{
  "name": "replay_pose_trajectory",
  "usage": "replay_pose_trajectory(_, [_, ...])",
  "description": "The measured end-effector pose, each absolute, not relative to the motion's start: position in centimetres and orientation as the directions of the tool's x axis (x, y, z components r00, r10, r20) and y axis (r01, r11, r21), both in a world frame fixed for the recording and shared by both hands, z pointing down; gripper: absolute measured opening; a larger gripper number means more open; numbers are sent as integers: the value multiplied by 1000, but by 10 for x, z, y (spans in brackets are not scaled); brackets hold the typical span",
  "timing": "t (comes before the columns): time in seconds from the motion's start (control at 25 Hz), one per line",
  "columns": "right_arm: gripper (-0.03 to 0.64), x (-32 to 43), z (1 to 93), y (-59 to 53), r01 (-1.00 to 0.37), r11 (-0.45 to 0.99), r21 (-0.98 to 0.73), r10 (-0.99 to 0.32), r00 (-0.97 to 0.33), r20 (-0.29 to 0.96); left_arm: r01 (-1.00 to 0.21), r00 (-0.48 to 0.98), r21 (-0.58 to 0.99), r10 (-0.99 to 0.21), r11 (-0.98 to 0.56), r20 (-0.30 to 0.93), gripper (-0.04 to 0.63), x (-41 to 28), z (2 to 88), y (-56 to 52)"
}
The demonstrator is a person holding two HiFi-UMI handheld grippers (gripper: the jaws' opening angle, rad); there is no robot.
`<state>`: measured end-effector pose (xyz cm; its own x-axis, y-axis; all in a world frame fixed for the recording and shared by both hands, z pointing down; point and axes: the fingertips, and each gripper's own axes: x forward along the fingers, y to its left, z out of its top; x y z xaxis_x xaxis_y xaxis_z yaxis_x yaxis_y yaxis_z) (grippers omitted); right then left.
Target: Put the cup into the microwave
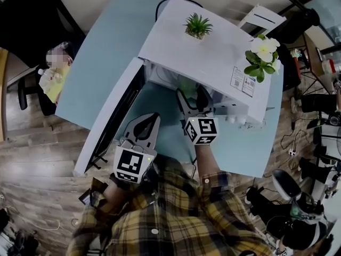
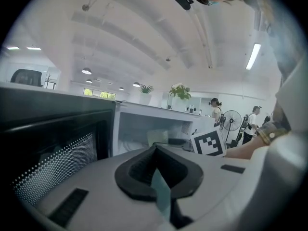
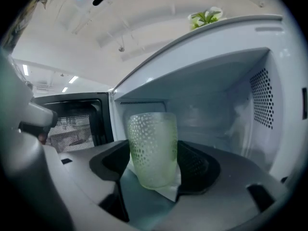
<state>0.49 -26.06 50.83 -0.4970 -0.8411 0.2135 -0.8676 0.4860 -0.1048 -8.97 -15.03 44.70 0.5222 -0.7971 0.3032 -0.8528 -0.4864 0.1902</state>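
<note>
While the cup (image 3: 153, 148) sat clamped between the two dark pads of the right gripper (image 3: 154, 150), the step in hand looked to be carrying it over the front lip of the microwave (image 3: 226, 95) and setting it on the cavity floor. To do that well, the person would want to keep the cup upright, push it straight in toward the middle of the floor with room under the ceiling and off the perforated right wall, lower it until the base rested flat, and only then part the jaws and draw back along the same line so that neither pad tipped the textured glass. The cup stood upright in the grip, with its lower half between the pads and its rim above them, at the mouth of the cavity and a little toward the left wall. Whether its base touched the floor could not be told. In the head view the right gripper (image 1: 193, 97) reached under the microwave's top (image 1: 213, 52), and the greenish cup (image 1: 187, 85) showed just ahead of its tips. The microwave stood toward the far right of the counter (image 1: 101, 63), and its door (image 1: 114, 116) was swung open to the left. The left gripper (image 1: 153, 117) hung beside the door, near the counter's front edge, with its jaws closed tip to tip on nothing (image 2: 155, 147).
</note>
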Motion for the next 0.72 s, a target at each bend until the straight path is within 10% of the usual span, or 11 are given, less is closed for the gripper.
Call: replay_pose_trajectory(0.72, [307, 12, 531, -263, -901, 423, -97, -863, -433, 259, -854, 519, 208, -807, -477, 283, -9, -96, 444, -145])
